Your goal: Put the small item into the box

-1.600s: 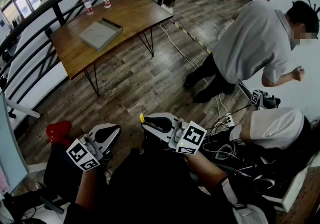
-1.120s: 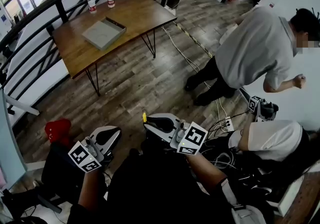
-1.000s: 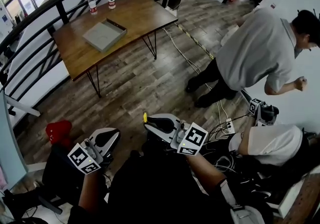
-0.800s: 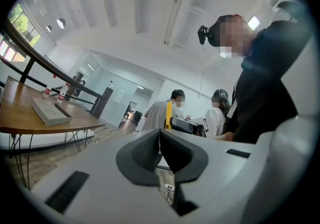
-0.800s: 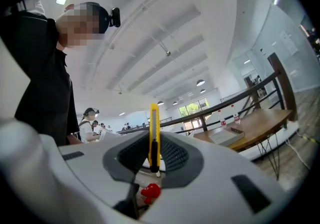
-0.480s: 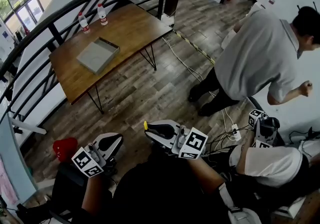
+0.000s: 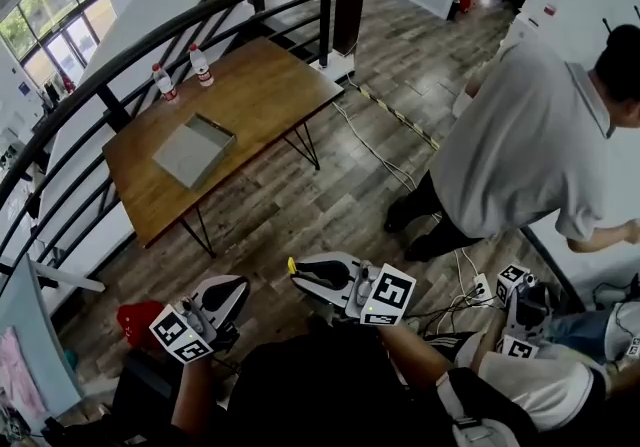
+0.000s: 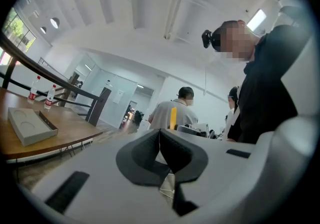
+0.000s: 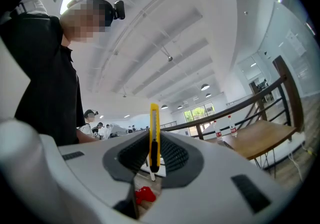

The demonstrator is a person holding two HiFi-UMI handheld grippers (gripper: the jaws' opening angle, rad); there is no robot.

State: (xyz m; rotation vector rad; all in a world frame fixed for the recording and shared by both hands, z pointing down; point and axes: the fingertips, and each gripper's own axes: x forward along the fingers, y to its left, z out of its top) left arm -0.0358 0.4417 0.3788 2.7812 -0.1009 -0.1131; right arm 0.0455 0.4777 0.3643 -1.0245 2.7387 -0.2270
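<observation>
Wooden table upper left carries box, well away; right gripper clamps yellow knife, left gripper closed, empty. Carry and drop remain.

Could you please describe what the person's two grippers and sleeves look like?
Both the left gripper and the right gripper have pale grey, rounded plastic shells, with dark grey pads lining the jaws. Each carries a white marker cube printed with black square patterns. The person wears a black top.
</observation>
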